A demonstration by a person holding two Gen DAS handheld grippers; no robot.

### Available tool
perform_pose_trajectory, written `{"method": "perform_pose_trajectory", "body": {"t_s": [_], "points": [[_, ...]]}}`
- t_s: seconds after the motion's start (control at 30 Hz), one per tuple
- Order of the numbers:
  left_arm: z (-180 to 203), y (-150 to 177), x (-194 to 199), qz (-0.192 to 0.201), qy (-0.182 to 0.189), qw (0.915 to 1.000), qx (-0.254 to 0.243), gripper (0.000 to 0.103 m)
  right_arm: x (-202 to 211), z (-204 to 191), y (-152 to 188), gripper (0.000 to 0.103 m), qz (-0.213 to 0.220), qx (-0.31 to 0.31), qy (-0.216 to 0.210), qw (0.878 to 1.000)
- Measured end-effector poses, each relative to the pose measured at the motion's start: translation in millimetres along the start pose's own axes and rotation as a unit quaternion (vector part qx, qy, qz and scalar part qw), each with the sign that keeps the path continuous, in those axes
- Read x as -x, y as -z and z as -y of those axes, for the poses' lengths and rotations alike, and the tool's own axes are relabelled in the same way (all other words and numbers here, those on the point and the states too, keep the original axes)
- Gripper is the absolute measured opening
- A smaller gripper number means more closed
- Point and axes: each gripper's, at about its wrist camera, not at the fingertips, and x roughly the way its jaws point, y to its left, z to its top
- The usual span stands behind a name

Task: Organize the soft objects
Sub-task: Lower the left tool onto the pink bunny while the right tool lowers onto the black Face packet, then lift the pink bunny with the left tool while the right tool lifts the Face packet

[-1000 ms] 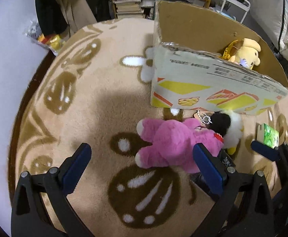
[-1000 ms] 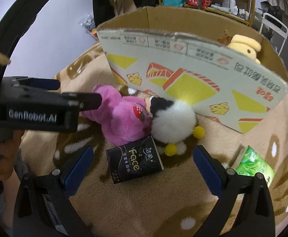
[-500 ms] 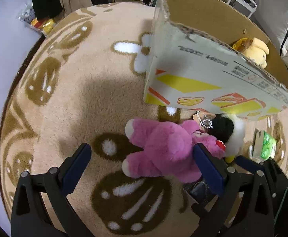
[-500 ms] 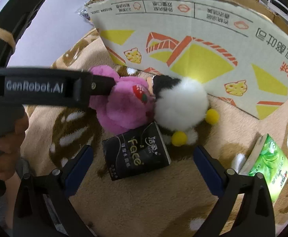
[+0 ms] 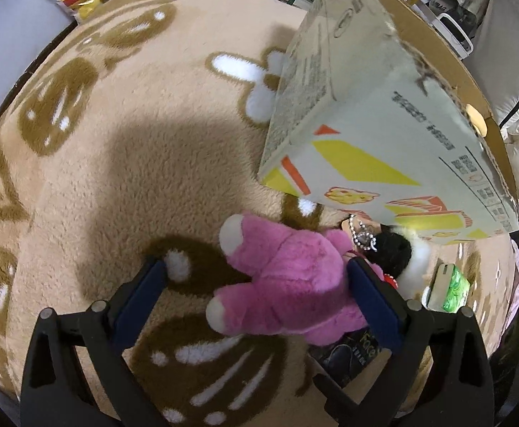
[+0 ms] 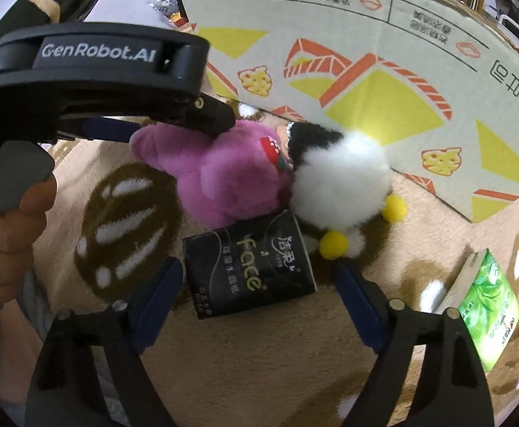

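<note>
Both claws are closing in but gripping nothing yet: left claw (image 5: 259,284) is straddling the pink plush (image 5: 291,284) lying at 6 o'clock of the cardboard box (image 5: 384,124), right claw (image 6: 259,284) is flanking the black tissue pack (image 6: 248,267), so squeeze mid-body, not limbs.

Soft things on the rug, counted

Two plush toys: one pink (image 5: 295,284) and one black-and-white (image 6: 341,178). Two tissue packs: one black (image 6: 248,267), one green (image 6: 487,306). One cardboard box (image 6: 366,71); a pale rounded shape (image 5: 476,121) at its rim may be a third plush.
</note>
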Motion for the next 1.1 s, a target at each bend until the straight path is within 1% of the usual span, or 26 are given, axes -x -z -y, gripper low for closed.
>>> {"method": "perform_pose_trajectory", "body": {"t_s": [0.07, 0.1, 0.13, 0.17, 0.2, 0.23, 0.27, 0.33, 0.47, 0.63, 0.67, 0.8, 0.93, 1.0, 1.1], "points": [[3.6, 3.2, -1.8, 0.005, 0.002, 1.0, -0.005, 0.093, -0.6, -1.6, -0.1, 0.082, -0.001, 0.002, 0.009, 1.0], [6.3, 6.1, -1.0, 0.007, 0.002, 0.9999, -0.009, 0.091, -0.1, -0.8, -0.7, 0.08, -0.001, 0.002, 0.013, 1.0], [6.9, 9.0, 0.4, 0.009, 0.007, 0.9999, -0.01, 0.086, 1.2, -5.8, 4.7, 0.075, 0.0, 0.0, 0.014, 1.0], [8.5, 10.1, 1.0, 0.009, 0.012, 0.9998, -0.01, 0.081, 2.9, -4.2, 4.4, 0.073, 0.001, -0.003, 0.016, 1.0], [9.6, 11.6, 1.5, 0.01, 0.017, 0.9997, -0.01, 0.078, 4.0, -2.2, 4.0, 0.073, 0.001, -0.009, 0.01, 1.0], [10.7, 13.7, 2.0, 0.01, 0.024, 0.9996, -0.009, 0.072, 4.8, -1.2, 3.6, 0.072, 0.001, -0.012, 0.008, 1.0], [11.5, 14.7, 2.3, 0.01, 0.028, 0.9996, -0.005, 0.07, 5.3, -0.2, 3.3, 0.072, 0.001, -0.015, 0.006, 1.0], [17.0, 24.7, 5.8, 0.013, 0.022, 0.9997, -0.002, 0.067, 6.8, 0.1, 2.8, 0.072, 0.001, -0.018, 0.007, 1.0], [28.0, 31.7, 14.0, 0.031, 0.001, 0.9992, -0.024, 0.056, 13.8, 1.8, 0.4, 0.072, 0.005, -0.024, 0.016, 1.0], [43.2, 40.7, 23.2, 0.052, -0.019, 0.9971, -0.053, 0.052, 31.7, 14.9, 3.7, 0.072, 0.019, -0.051, 0.024, 0.998], [43.9, 36.5, 24.6, 0.055, -0.02, 0.9966, -0.057, 0.051, 35.8, 18.8, 3.9, 0.072, 0.024, -0.058, 0.025, 0.998], [49.6, 42.2, 35.8, 0.072, -0.028, 0.9941, -0.077, 0.048, 59.0, 31.4, 4.5, 0.072, 0.052, -0.086, 0.032, 0.994], [47.8, 51.9, 51.4, 0.093, -0.04, 0.9915, -0.081, 0.048, 81.0, 45.2, 5.5, 0.072, 0.081, -0.104, 0.035, 0.991], [48.0, 57.1, 60.8, 0.109, -0.04, 0.9895, -0.087, 0.048, 93.2, 46.1, 2.3, 0.072, 0.094, -0.111, 0.04, 0.989], [50.0, 61.3, 73.7, 0.132, -0.044, 0.9867, -0.083, 0.048, 100.0, 48.9, 4.6, 0.072, 0.112, -0.116, 0.043, 0.986]]}}
